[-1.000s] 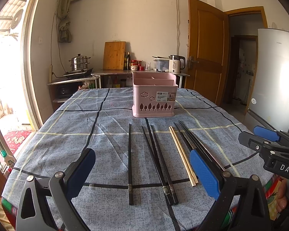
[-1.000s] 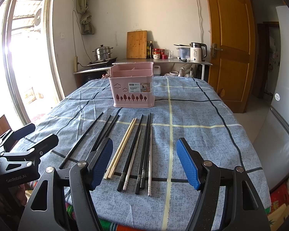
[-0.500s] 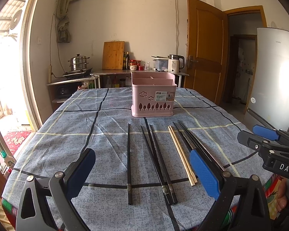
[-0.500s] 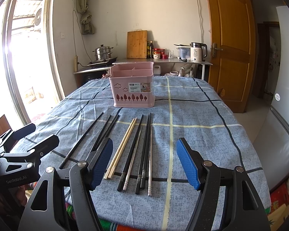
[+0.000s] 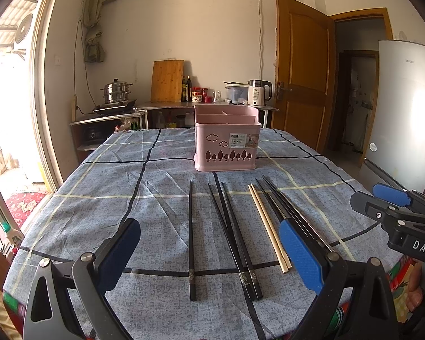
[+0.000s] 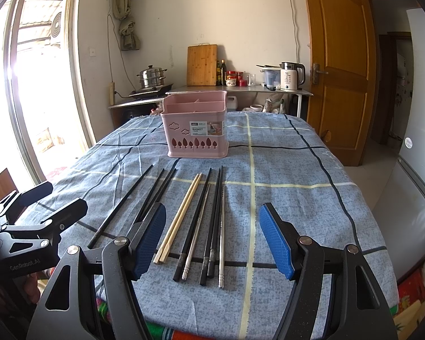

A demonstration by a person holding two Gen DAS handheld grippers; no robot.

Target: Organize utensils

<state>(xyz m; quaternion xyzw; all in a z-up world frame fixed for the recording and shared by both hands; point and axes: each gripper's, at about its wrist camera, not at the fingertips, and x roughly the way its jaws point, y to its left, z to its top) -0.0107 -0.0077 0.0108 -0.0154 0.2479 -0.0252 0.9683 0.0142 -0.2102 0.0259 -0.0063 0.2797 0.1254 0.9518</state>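
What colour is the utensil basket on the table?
Pink, with dark tree-shaped cutouts along the bottom; the basket shows best in the right wrist view.

left hand-held gripper (image 5: 209,250) open | chopsticks (image 5: 235,235) on table | pink basket (image 5: 226,141) behind

Pink basket (image 5: 227,141), blue checked tablecloth (image 5: 104,204), black, pale wood and silver chopsticks (image 6: 181,215).

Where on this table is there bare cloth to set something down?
Free: the blue checked tablecloth right of the silver metal chopsticks, and the stretch left of the lone black chopstick. Crowded: the row of chopsticks in front of the pink plastic basket.
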